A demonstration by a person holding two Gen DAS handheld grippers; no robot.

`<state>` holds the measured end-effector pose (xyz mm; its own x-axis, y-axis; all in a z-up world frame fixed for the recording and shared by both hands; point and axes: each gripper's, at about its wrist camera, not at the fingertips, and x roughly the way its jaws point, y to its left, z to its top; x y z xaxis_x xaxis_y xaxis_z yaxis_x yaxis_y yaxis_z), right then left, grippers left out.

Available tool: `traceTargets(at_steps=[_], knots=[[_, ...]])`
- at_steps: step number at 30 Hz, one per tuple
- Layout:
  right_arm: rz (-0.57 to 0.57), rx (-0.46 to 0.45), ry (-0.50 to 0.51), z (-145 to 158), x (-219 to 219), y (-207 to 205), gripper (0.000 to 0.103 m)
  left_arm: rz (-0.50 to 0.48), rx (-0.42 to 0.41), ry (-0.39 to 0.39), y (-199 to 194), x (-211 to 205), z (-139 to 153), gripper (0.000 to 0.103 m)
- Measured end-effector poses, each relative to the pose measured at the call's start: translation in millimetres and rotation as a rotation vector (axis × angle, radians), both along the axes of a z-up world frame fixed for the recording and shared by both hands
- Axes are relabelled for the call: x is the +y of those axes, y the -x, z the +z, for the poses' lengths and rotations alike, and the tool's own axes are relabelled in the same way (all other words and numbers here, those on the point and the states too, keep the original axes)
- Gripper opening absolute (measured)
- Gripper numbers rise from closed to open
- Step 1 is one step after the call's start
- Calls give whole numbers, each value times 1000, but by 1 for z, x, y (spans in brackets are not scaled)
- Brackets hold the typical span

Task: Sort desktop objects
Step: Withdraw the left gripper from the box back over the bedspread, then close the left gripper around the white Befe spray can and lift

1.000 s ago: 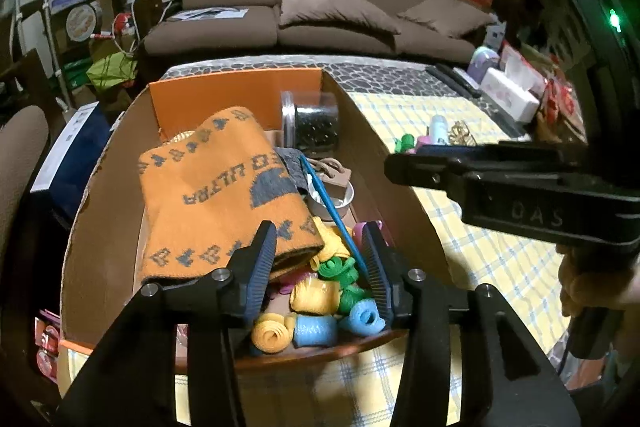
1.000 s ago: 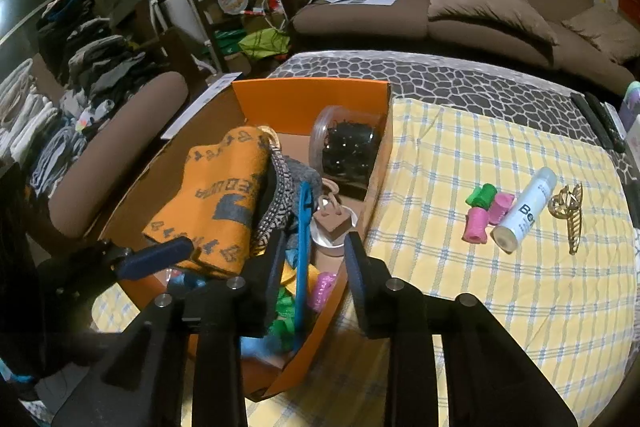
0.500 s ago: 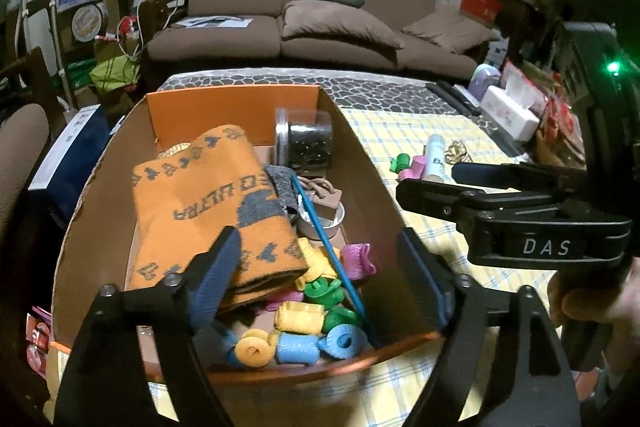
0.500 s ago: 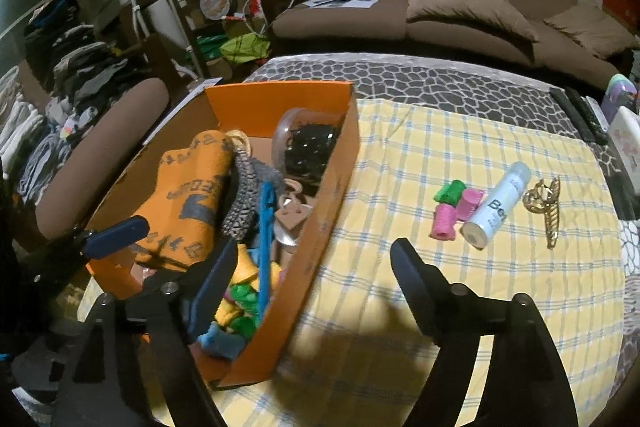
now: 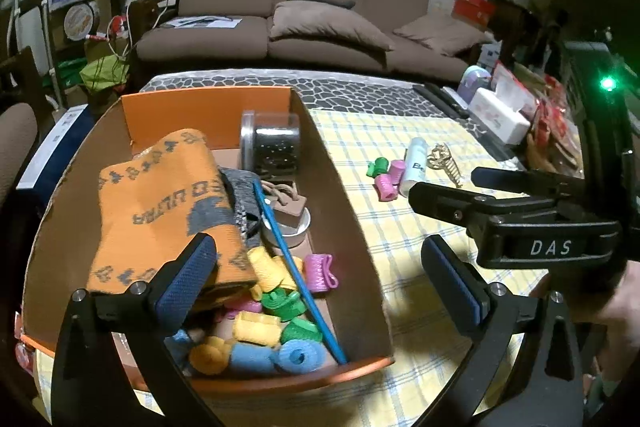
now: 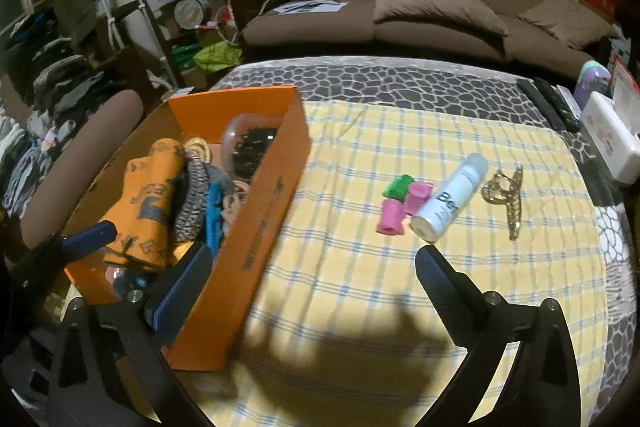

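The left gripper (image 5: 320,283) hangs with its jaws spread wide and empty above the near end of the orange cardboard box (image 5: 352,211), one finger over the box, the other over the cloth outside it. The right gripper (image 6: 312,283) is likewise released and empty, straddling the box's near corner and facing the loose items, probably the next to be collected.

Inside the box lie a folded orange knitted cloth with grey lettering (image 5: 160,203), a thin blue stick (image 5: 296,267) propped diagonally, a heap of small yellow, green, blue and pink foam hair rollers (image 5: 272,323), a clear plastic jar of dark bits (image 5: 270,143) on its side at the far end, and a small round tin (image 5: 296,227).

Still outside, on the yellow checked cloth (image 6: 360,287) covering the counter, sit a green roller and two pink rollers (image 6: 400,201) touching a white cylindrical bottle (image 6: 450,203), with a gold claw hair clip (image 6: 506,197) just beside it.
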<state>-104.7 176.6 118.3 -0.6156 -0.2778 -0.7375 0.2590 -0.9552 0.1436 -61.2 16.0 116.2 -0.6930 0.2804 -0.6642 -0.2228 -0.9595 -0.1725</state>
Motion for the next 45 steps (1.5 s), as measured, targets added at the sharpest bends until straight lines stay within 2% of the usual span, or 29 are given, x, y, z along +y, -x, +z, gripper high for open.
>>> traceTargets(at_steps=[14, 21, 26, 35, 40, 45], knots=[[-120, -30, 18, -5, 76, 12, 103, -70, 40, 37, 10, 59, 6, 103], [-206, -35, 26, -7, 129, 16, 103, -121, 30, 84, 19, 94, 1, 103], [-268, -44, 65, -11, 163, 18, 103, -128, 20, 87, 30, 112, -5, 103], [-293, -74, 64, -27, 182, 24, 103, -128, -13, 102, 60, 144, -26, 102], [-300, -83, 78, -35, 193, 28, 103, -136, -29, 116, 76, 160, -41, 96], [-308, -81, 101, -40, 199, 32, 102, -130, -52, 120, 92, 167, -58, 96]])
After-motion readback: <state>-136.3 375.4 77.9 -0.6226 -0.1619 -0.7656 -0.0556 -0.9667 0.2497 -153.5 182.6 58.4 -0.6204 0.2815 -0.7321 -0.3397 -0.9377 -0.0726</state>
